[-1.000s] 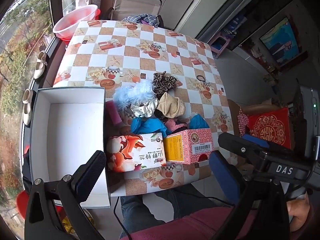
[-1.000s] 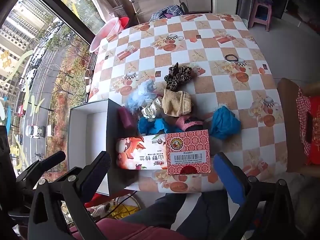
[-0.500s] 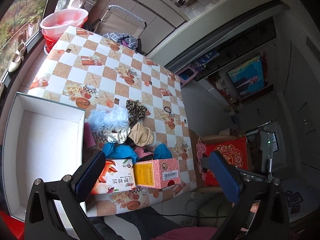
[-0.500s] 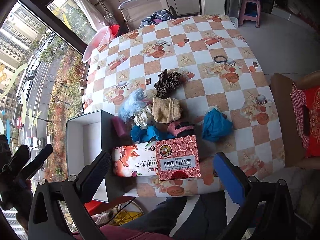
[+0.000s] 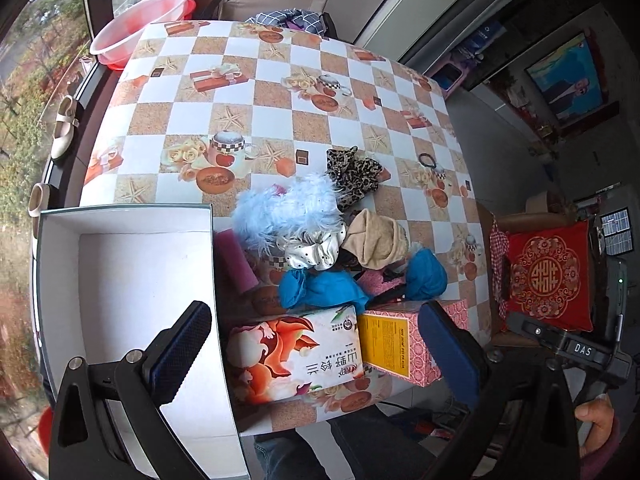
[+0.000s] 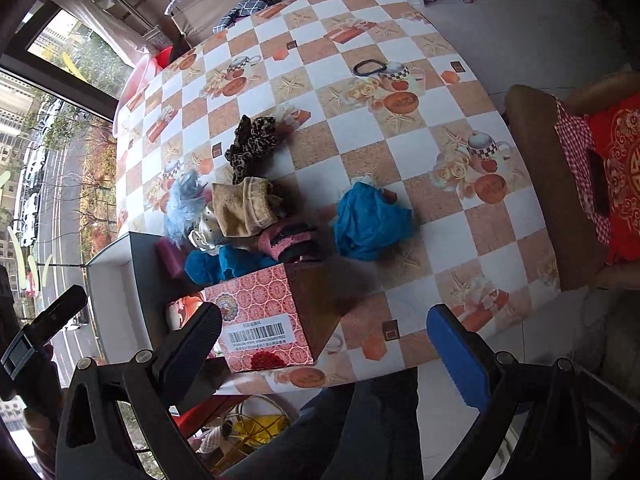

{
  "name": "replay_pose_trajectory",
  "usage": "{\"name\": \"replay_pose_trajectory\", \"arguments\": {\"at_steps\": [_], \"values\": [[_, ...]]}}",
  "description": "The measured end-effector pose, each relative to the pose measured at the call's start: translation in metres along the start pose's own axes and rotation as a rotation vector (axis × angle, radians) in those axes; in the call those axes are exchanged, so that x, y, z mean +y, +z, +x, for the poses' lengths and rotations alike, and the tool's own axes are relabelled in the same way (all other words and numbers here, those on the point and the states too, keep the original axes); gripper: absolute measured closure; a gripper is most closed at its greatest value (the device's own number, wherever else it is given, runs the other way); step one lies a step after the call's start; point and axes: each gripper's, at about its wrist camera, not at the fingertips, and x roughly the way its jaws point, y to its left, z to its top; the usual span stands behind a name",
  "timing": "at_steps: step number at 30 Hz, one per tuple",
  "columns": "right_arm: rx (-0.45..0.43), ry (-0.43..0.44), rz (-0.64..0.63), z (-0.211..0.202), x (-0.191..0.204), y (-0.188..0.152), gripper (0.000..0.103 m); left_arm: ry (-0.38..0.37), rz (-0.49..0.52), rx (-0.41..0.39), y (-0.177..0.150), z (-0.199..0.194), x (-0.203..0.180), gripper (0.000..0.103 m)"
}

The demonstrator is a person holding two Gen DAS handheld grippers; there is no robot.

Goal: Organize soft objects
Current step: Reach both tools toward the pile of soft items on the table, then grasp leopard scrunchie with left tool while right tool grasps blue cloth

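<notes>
A heap of soft things lies mid-table: a fluffy pale-blue piece [image 5: 286, 210], a leopard scrunchie [image 5: 354, 178] [image 6: 252, 142], a white dotted scrunchie [image 5: 316, 250], a tan sock [image 5: 378, 238] [image 6: 244, 208], blue cloths [image 5: 320, 290] [image 6: 370, 224] and a pink-black piece [image 6: 288, 240]. An open white box [image 5: 120, 280] stands at the left table edge. My left gripper [image 5: 316, 350] hovers open above the near edge, over two cartons. My right gripper [image 6: 324, 346] is open too, over the pink carton [image 6: 260, 312], holding nothing.
A floral carton [image 5: 296, 354] and the pink carton [image 5: 404, 344] stand at the near edge. A black hair tie [image 6: 368, 68] lies far right on the table. A chair with a red cushion [image 5: 548, 276] stands at right; a pink basin [image 5: 140, 26] at the far left corner.
Both grippers have shifted; the left view has swung back down closer over the box and cartons, and the right has moved in closer and rightward. Nothing on the table has moved.
</notes>
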Motion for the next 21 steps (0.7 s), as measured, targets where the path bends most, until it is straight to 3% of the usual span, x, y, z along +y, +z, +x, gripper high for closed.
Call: {"name": "replay_pose_trajectory", "arguments": {"at_steps": [9,14,21], "values": [[0.082,0.018,-0.002,0.034,-0.024,0.036,0.000,0.160,0.091,0.126,0.047,0.079,-0.017,0.000],[0.126,-0.009,-0.008,0.062,-0.038,0.058,0.000,0.122,0.058,0.150,0.070,0.102,-0.030,0.000],[0.189,-0.028,-0.015,0.113,-0.050,0.078,0.000,0.140,0.143,0.224,0.113,0.163,-0.079,0.000]]}}
